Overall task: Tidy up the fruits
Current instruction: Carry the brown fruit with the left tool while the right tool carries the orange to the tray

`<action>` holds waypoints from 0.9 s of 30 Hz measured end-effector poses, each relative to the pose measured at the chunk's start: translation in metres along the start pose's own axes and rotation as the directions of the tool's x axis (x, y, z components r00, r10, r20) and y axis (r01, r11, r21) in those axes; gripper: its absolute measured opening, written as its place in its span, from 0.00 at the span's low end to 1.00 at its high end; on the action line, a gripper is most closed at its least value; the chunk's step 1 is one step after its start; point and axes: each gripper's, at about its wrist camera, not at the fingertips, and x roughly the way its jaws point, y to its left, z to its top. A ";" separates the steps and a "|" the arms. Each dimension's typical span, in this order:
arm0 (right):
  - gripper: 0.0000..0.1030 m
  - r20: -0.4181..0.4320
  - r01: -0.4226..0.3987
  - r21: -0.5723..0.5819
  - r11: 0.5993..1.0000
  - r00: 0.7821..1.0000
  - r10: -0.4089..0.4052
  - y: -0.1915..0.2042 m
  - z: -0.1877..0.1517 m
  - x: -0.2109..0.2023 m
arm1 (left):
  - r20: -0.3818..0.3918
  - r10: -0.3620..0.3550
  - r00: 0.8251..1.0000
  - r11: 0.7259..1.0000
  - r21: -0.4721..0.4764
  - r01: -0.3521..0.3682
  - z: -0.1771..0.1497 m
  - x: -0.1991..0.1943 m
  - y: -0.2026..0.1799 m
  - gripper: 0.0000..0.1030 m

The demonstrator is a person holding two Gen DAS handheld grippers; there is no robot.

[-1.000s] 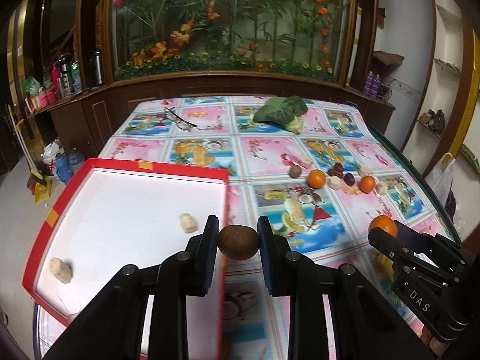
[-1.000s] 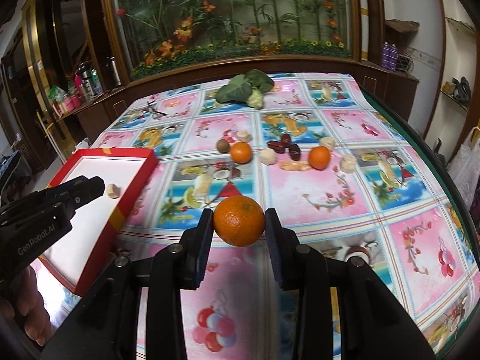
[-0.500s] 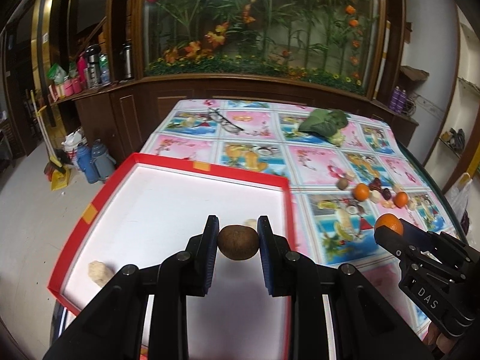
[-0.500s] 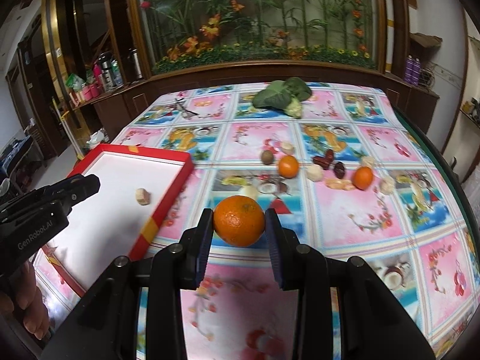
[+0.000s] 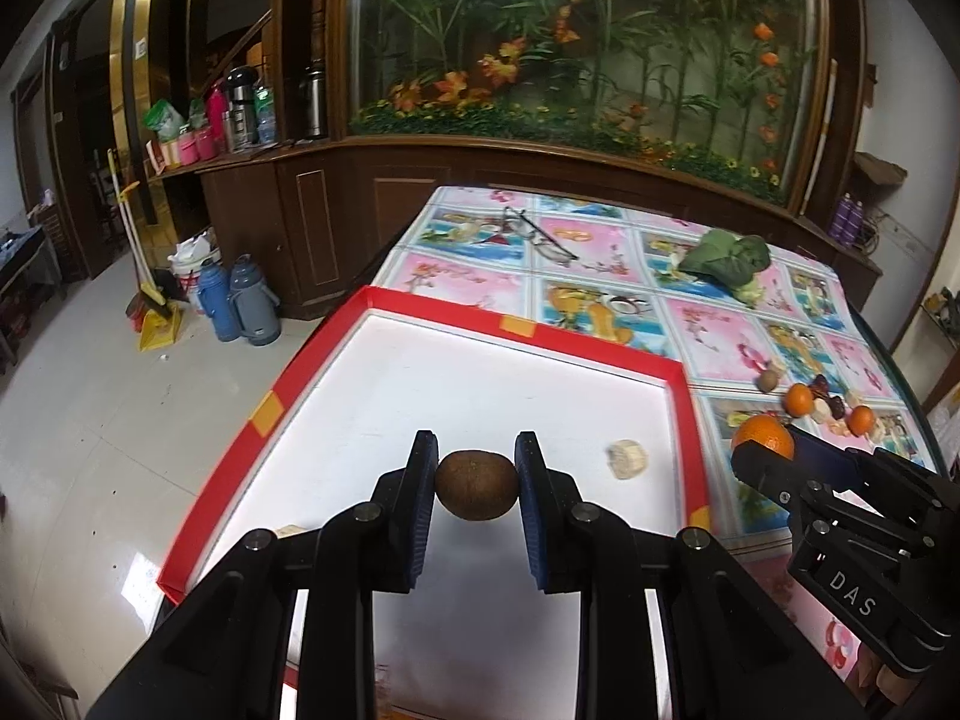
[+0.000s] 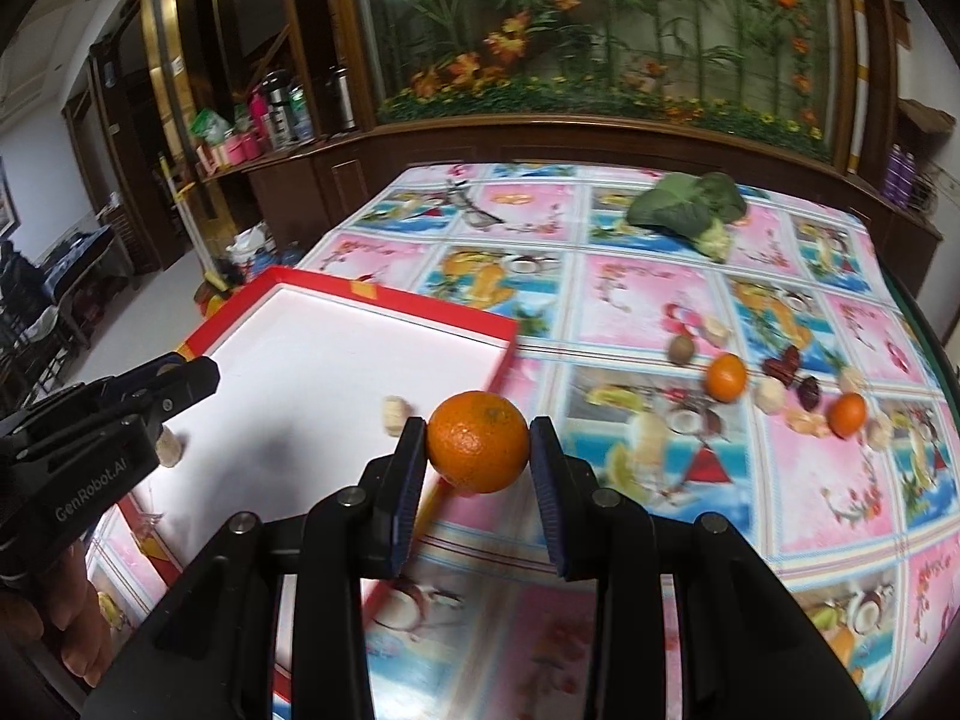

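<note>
My left gripper [image 5: 476, 483] is shut on a brown kiwi [image 5: 476, 485] and holds it above the white floor of the red-rimmed tray [image 5: 528, 333]. My right gripper [image 6: 478, 443] is shut on an orange [image 6: 478, 441] just over the tray's right rim [image 6: 504, 354]; it also shows in the left wrist view [image 5: 763, 439]. A pale fruit piece [image 5: 627, 458] lies in the tray near its right side. Loose fruits lie on the table: another kiwi [image 6: 682, 350], two small oranges [image 6: 726, 377] [image 6: 847, 414], dark dates [image 6: 786, 363] and pale pieces.
The table has a pink and blue patterned cloth [image 6: 660, 276]. A green leafy vegetable [image 6: 690, 207] and a pair of glasses [image 5: 534, 234] lie at the far end. The tray overhangs the table's left edge above the tiled floor [image 5: 90, 420]. A wooden cabinet with flowers stands behind.
Both grippers have moved left with their fruits. The left one now holds the kiwi over the tray's middle; the right one has brought the orange up to the tray's right rim.
</note>
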 end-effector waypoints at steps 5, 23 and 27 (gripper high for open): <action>0.36 -0.021 -0.035 -0.025 0.999 0.999 0.035 0.015 0.007 0.013 | -0.009 0.022 1.000 1.000 -0.011 -0.022 0.001 0.005 0.012 0.24; 0.36 -0.107 -0.088 -0.083 0.993 0.991 0.078 0.048 0.000 0.051 | -0.091 0.082 0.993 0.996 -0.014 -0.084 0.000 0.037 0.036 0.24; 0.36 -0.138 -0.093 -0.099 0.991 0.987 0.079 0.051 -0.004 0.057 | -0.104 0.086 0.991 0.996 -0.005 -0.088 -0.001 0.039 0.037 0.24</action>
